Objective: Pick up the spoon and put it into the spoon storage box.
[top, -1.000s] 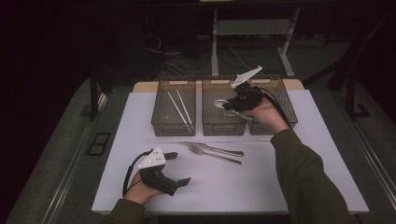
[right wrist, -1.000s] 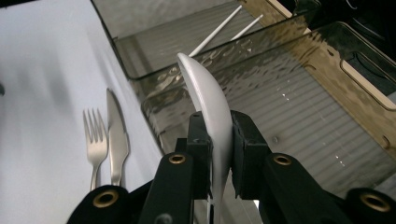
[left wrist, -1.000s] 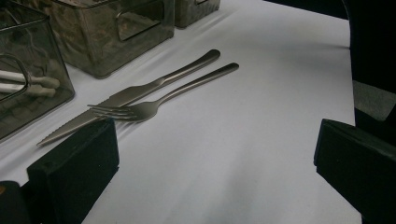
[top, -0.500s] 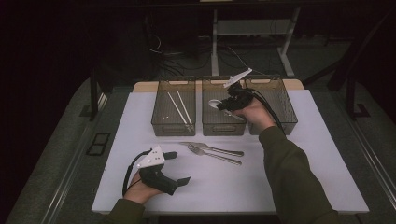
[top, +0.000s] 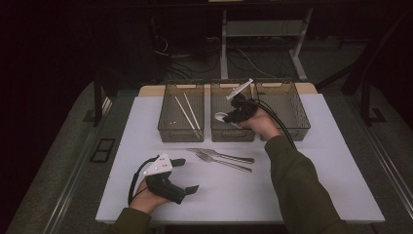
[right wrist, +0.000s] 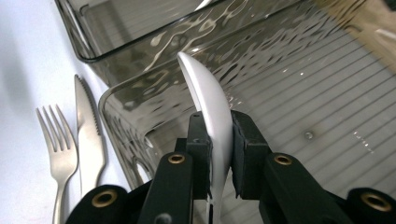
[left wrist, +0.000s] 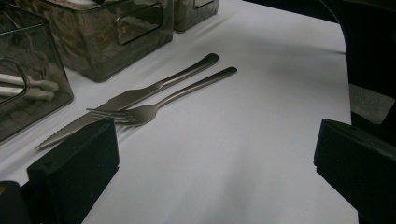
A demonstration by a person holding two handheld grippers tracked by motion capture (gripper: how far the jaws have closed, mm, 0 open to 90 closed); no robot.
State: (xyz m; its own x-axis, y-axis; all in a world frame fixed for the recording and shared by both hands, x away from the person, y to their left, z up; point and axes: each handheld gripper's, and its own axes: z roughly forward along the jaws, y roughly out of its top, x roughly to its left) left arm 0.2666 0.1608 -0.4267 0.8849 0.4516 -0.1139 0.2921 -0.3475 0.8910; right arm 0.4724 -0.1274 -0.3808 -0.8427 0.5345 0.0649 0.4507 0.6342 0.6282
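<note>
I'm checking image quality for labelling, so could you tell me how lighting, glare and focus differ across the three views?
High view: dim, dark surroundings, the white mat brightest. Left gripper view: fork and knife sharp, near jaws soft. Right gripper view: the spoon glares white in the right gripper, and the bin wall shows rippled reflections.

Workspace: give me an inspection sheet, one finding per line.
Surface: white mat on a table, unmarked.
Job's things: spoon clamped edge-on in the right tool, over the middle bin; knife and fork side by side on the mat.
Clutter: chopsticks in the left bin; right bin looks bare.
Grippers: right tool shut on the spoon; left tool open, resting on the mat.
Cables: black cable trails along the right forearm.
Surroundings: dark floor, wires, a desk frame behind.
</note>
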